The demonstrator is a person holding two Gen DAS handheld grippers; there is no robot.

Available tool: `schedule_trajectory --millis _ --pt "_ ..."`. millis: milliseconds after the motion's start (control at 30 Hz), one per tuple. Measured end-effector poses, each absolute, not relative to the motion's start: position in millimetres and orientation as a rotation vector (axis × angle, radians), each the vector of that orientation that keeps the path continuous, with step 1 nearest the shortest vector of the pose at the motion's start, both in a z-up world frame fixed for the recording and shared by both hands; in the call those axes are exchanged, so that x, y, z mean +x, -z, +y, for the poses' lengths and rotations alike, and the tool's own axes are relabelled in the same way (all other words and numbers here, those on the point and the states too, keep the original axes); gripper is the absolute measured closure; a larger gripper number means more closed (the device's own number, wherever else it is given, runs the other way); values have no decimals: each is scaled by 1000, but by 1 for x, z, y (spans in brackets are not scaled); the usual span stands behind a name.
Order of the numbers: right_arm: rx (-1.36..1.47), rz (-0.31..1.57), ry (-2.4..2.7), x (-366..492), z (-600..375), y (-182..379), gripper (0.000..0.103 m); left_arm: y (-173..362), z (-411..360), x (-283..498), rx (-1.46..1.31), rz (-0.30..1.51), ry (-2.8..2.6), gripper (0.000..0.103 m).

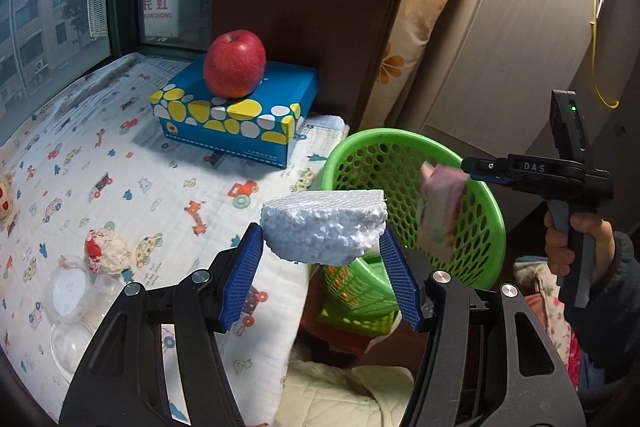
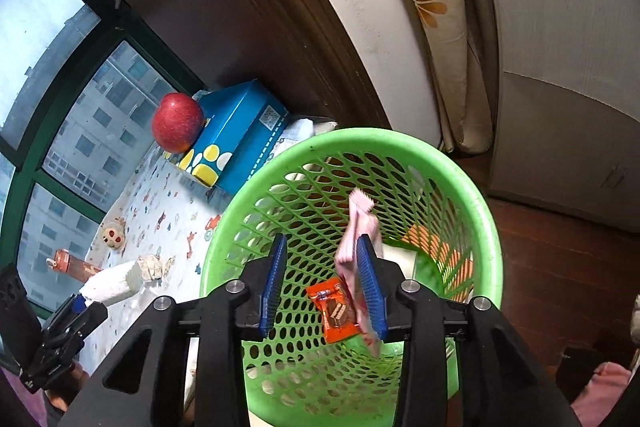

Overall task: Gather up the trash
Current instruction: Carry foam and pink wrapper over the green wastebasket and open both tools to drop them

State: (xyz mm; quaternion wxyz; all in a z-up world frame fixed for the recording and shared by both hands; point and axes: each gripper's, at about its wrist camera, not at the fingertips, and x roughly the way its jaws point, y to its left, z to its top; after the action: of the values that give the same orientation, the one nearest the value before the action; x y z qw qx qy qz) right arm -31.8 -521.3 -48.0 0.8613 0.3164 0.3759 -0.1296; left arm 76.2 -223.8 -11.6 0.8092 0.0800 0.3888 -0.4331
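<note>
The left gripper [image 1: 322,255] clamps a crumbly white foam chunk [image 1: 324,225] between ribbed blue pads; the right gripper [image 2: 322,283] gapes, a crinkled pink wrapper [image 2: 356,247] beside one pad, above the perforated green basket [image 2: 486,227].

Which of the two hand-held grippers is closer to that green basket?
The right. The right hand-held gripper hangs over the green basket, open, a pink wrapper against one finger. The left hand-held gripper, gripping white foam, is short of the rim.
</note>
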Motion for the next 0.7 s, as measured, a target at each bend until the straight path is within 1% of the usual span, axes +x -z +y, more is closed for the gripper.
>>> schedule_trajectory --millis 67,167,233,300,433,500,700 --pt "675 785 275 -38 -525 51 64 12 -233 72 183 834 938 44" --pt "686 775 278 -45 -529 53 57 14 -246 66 197 844 954 43" --pt "694 765 280 -50 -532 52 55 16 -254 62 204 852 967 43" --pt "701 753 279 -55 -533 50 50 19 -263 59 212 865 977 43" --pt "694 732 282 -64 -535 45 47 29 -283 49 237 898 1000 43" --pt "693 726 282 -68 -537 44 43 33 -290 45 243 913 1011 43" --pt "710 715 279 -76 -540 45 43 42 -310 35 264 943 1037 42"
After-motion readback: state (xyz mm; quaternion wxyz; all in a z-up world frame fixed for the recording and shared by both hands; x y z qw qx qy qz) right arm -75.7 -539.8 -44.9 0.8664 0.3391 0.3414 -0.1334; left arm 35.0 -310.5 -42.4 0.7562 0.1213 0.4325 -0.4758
